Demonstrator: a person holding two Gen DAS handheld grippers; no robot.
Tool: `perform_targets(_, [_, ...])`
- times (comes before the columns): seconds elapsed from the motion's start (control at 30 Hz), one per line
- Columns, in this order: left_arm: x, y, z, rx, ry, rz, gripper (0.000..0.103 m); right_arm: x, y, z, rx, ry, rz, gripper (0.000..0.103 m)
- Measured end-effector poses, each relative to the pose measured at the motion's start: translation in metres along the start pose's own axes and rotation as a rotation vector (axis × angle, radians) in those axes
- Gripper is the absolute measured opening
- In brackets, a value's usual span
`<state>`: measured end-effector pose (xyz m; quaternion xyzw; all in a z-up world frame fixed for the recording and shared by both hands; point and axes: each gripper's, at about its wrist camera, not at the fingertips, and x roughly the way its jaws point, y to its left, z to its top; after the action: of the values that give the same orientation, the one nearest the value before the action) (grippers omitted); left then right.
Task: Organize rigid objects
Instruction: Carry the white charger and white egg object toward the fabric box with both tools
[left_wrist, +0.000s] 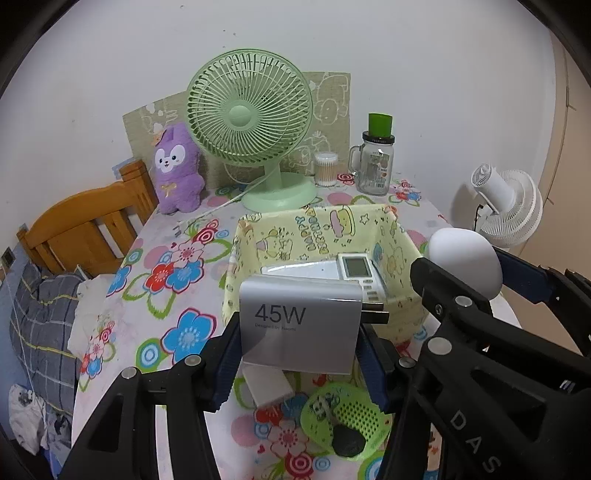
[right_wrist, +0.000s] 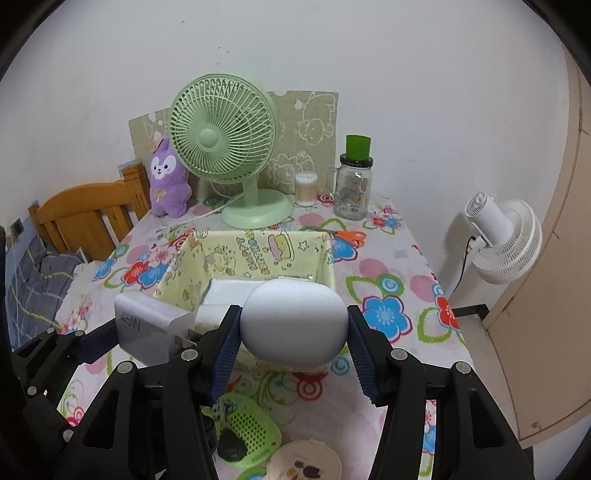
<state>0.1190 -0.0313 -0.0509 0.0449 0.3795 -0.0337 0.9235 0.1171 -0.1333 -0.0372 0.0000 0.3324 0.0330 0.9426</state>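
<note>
My left gripper is shut on a grey 45W charger, held above the near left corner of the yellow fabric basket. My right gripper is shut on a white egg-shaped case, held over the basket's near edge. The charger also shows at the left in the right wrist view, and the case at the right in the left wrist view. Inside the basket lie a white remote with a screen and a white flat item.
On the floral tablecloth stand a green fan, a purple plush, a cotton swab jar and a glass mug jar. Orange scissors lie behind the basket. A green perforated item, a white block and a round case lie near me.
</note>
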Motion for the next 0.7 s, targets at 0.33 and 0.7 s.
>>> perform_targets(0.33, [0.022,0.004,0.022,-0.006,0.014,-0.029,0.059,0.023,-0.001,0.022,0.006,0.005,0.007,0.058])
perform_targets(0.7, [0.052,0.006,0.036,-0.011,0.041,-0.057,0.059,0.056,-0.003,0.035,0.025,0.036,0.018,0.058])
